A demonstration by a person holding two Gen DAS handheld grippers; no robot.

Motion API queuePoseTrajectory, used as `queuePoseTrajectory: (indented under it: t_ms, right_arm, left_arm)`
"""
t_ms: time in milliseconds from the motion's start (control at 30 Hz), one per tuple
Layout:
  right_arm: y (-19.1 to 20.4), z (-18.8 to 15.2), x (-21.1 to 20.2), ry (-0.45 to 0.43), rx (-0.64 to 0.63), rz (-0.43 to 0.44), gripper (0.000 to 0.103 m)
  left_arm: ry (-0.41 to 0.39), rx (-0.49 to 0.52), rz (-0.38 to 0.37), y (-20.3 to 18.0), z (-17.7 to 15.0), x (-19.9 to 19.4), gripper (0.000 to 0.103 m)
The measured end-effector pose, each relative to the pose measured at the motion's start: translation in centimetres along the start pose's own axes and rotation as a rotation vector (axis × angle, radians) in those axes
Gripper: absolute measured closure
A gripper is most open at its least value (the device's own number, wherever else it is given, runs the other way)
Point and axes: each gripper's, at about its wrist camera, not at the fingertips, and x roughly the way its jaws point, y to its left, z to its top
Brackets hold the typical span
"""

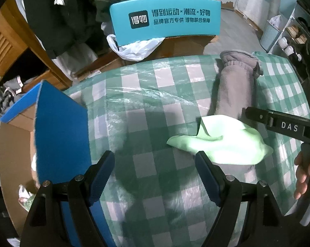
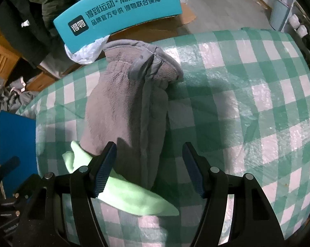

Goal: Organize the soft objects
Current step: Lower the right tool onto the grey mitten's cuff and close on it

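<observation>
Both claws hang open and empty over our checked bench (image 1: 146, 107): left claw (image 1: 155, 177) beside the green cloth (image 1: 221, 140), right claw (image 2: 149, 168) above the grey towel (image 2: 122, 103), which probably overlaps it. We judge we're approaching; next, close on cloth.

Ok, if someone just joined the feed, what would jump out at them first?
The pale green cloth glowing bright on the green checked tablecloth, overlapping the near end of the long grey fleece cloth. Then the teal box flap with Chinese lettering beyond the table's far edge. Both grippers, left and right, are open.
</observation>
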Motion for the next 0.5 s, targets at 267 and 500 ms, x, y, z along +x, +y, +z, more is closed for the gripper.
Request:
queuePoseTrajectory:
  t_ms: [267,500]
  right_arm:
    - [0.4,0.5,1.7,0.022,-0.005,-0.006,0.037]
    - [0.7,0.7,2.6,0.032,0.006,-0.022,0.037]
  left_arm:
    - [0.022,-0.01,-0.014,0.3,0.0,1.4,0.021]
    - [0.038,-0.011,-0.025,0.6,-0.3,1.9,0.021]
